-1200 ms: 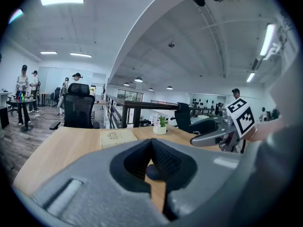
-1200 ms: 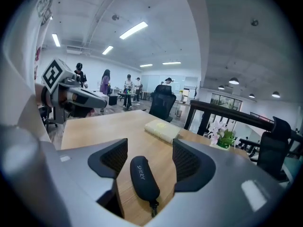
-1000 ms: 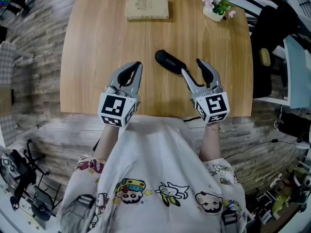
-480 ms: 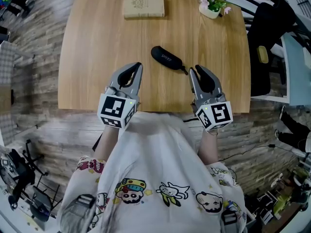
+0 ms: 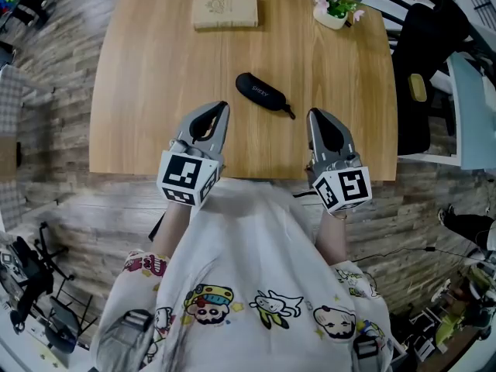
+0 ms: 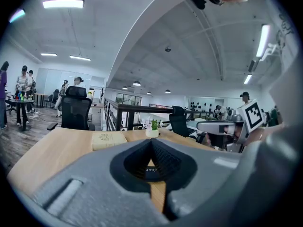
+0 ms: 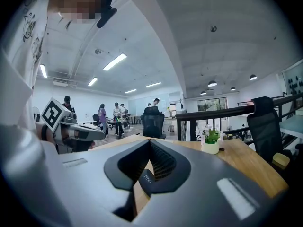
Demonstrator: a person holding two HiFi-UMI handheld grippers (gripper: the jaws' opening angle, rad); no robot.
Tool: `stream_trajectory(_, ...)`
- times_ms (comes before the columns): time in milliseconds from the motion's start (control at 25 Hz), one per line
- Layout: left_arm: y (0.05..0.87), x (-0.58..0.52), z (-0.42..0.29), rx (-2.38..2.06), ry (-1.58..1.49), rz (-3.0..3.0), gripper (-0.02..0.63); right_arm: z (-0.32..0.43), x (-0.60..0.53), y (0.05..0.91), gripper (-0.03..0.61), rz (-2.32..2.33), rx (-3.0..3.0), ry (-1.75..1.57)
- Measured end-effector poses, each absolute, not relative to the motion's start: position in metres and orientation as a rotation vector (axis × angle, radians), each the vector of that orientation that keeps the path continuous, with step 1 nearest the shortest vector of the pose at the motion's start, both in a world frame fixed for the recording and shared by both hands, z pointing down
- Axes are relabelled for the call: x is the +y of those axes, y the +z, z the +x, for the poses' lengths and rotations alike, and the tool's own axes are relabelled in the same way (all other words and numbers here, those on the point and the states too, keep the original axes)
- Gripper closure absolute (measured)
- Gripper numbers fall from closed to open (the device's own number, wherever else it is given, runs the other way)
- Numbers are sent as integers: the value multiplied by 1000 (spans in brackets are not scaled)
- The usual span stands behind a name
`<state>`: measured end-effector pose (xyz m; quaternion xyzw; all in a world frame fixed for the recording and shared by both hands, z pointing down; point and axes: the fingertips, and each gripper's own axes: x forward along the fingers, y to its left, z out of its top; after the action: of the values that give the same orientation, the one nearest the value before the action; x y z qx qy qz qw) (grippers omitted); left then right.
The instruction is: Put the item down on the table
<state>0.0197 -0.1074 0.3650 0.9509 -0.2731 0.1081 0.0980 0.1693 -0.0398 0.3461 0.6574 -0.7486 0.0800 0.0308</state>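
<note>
Both the left hand-held gripper (image 5: 223, 107) and the right hand-held gripper (image 5: 311, 115) are pressed together, empty; the black glasses case (image 5: 260, 91) ahead could be knocked if either is swung inward.

A black case (image 5: 261, 93) lies on the wooden table (image 5: 155, 76), between and beyond the left gripper (image 5: 222, 107) and right gripper (image 5: 311, 115) (both with jaws together, touching nothing). A book (image 5: 225, 9) and potted flowers (image 5: 332, 6) sit at the far edge.

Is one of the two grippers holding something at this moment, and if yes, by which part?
Nothing is held. The left gripper and the right gripper are both shut and empty. The black case lies on the table, apart from both.
</note>
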Motion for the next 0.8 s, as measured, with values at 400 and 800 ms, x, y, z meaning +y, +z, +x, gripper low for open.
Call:
stream_trajectory(400,369,-107,26,-800,335,2814,615,173,-40,354,569,2013,-2299,268)
stream_trajectory(800,369,-106,26,-796,338,2810,615,182,-36,353,569,2071,-2263,273)
